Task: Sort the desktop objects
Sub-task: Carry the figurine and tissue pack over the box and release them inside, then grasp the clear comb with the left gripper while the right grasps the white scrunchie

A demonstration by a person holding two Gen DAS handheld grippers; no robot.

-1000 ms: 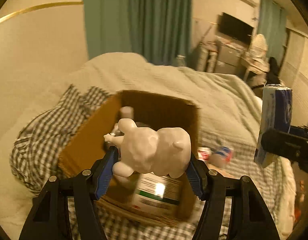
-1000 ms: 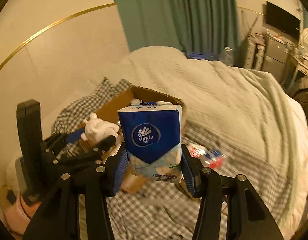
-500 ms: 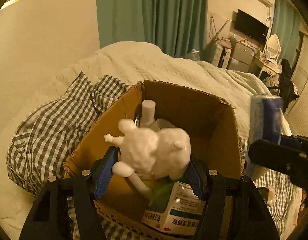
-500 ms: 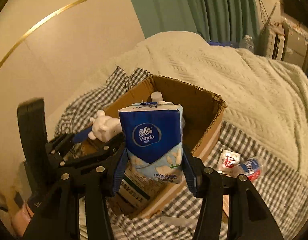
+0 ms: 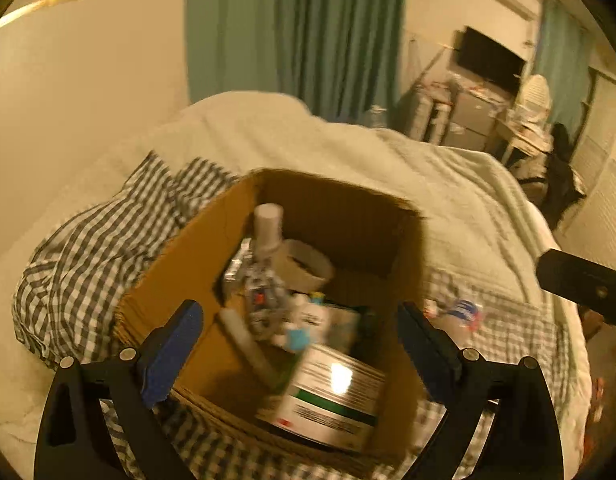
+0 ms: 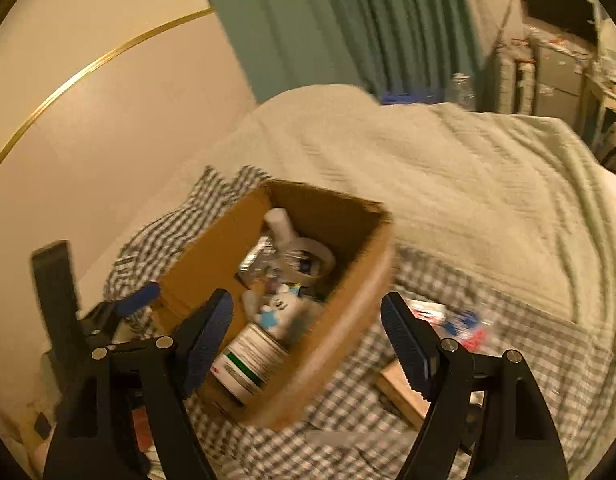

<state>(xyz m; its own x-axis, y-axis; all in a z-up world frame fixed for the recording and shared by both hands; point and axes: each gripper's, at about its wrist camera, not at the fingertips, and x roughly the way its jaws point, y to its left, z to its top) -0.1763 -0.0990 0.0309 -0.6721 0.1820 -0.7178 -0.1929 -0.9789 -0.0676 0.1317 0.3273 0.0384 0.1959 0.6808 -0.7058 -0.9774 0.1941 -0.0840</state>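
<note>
An open cardboard box (image 5: pixel 196 256) (image 6: pixel 348 312) sits on a checked cloth on the bed. Inside lie a white plush toy (image 6: pixel 282 306) (image 5: pixel 304 320), a large labelled can (image 5: pixel 332 396) (image 6: pixel 248 364), a white bottle (image 5: pixel 268 224) (image 6: pixel 282 224) and a tape roll (image 5: pixel 304 268) (image 6: pixel 312 258). My left gripper (image 5: pixel 298 344) is open and empty above the box's near edge. My right gripper (image 6: pixel 306 336) is open and empty over the box's right side. The blue tissue pack is not visible in either view.
A checked cloth (image 5: pixel 88 248) and a pale blanket (image 6: pixel 448 168) cover the bed. Small packets and a bottle (image 6: pixel 456 320) lie right of the box, with a flat wooden block (image 6: pixel 400 392) nearer. A wall stands at the left; curtains and furniture are behind.
Both grippers have opened. The plush toy has left my left gripper and lies in the box. The tissue pack has left my right gripper and is out of sight.
</note>
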